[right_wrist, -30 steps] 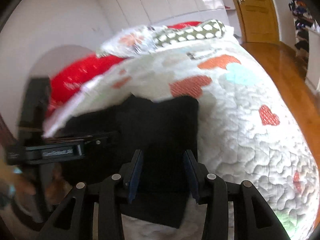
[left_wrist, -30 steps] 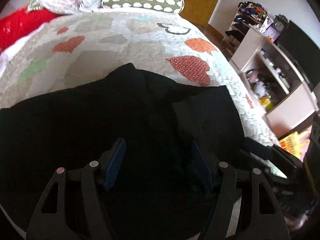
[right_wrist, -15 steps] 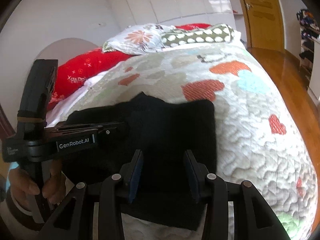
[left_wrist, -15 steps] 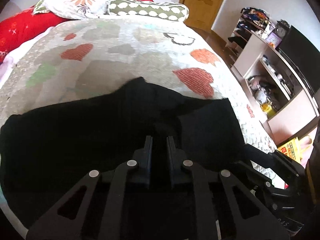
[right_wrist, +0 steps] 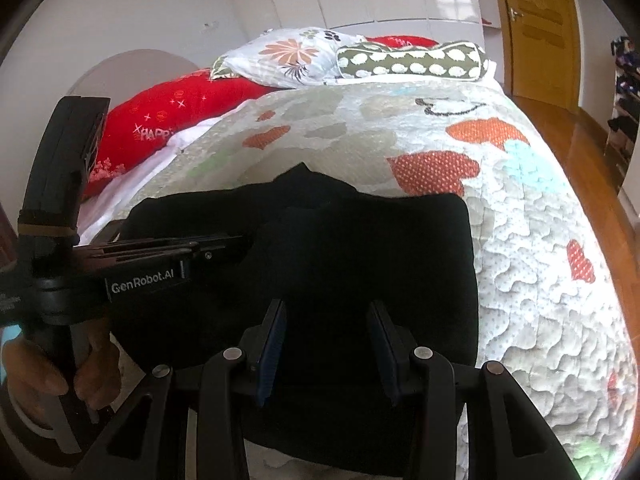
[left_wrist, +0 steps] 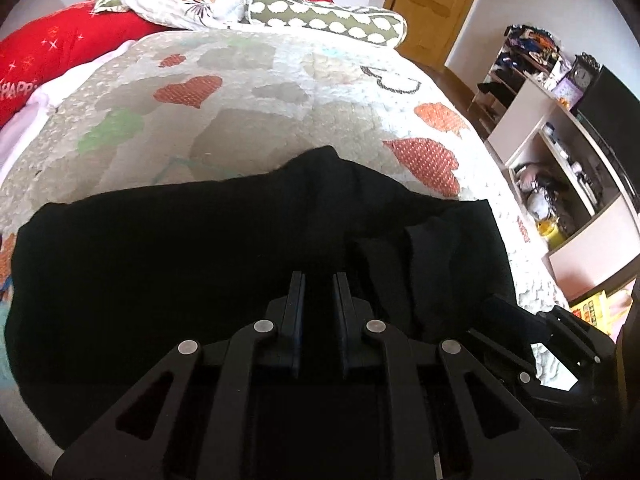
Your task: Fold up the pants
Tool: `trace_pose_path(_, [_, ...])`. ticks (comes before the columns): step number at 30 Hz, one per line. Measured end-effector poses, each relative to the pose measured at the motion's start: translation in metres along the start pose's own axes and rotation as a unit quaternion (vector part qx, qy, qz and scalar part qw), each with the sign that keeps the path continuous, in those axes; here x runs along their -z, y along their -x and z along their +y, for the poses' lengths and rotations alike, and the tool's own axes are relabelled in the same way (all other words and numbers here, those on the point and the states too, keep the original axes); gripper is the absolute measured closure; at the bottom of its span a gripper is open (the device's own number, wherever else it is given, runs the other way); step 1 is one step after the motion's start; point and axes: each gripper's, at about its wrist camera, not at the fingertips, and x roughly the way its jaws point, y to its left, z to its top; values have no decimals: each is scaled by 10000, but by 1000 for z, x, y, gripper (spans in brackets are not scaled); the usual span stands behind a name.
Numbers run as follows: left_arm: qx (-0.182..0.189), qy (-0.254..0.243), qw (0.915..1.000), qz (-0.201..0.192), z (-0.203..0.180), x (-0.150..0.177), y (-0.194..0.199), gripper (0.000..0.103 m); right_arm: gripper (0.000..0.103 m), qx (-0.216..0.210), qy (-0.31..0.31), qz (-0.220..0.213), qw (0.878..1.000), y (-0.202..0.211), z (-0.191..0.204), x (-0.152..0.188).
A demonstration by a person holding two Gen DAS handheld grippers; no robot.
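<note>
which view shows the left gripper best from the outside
The right wrist view: the left gripper appears side-on at the left edge, with its handle and the hand holding it, reaching over the black pants. The left wrist view shows only its own nearly shut fingers from behind.

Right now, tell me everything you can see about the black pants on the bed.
The black pants are soft, dark cloth, lying flat on the heart-patterned quilt near its foot, one layer doubled over another. A small peak pokes up at the far edge. The left gripper is nearly shut over them; whether it pinches cloth is unclear.
</note>
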Motion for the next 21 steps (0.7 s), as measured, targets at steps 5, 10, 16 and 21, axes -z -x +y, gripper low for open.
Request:
trace_pose_path(5, [-32,96,9999,-51,13,7,15,91,62,-12,74,-24,10000,0,12,-4])
trace_pose_path(10, [-146,131,9998,-81,25,18,27,91,62,-31,225,-18,9997,-1,25,-7])
trace_pose_path(16, [-286,263,9992,-96,43,28,36,87,62,-90,388,-1,9992,-8,39,-11])
trace_pose_path(21, [-274,464,9983,-234,56,35,45,57,62,-174,481,327,9982,-35,46,-7])
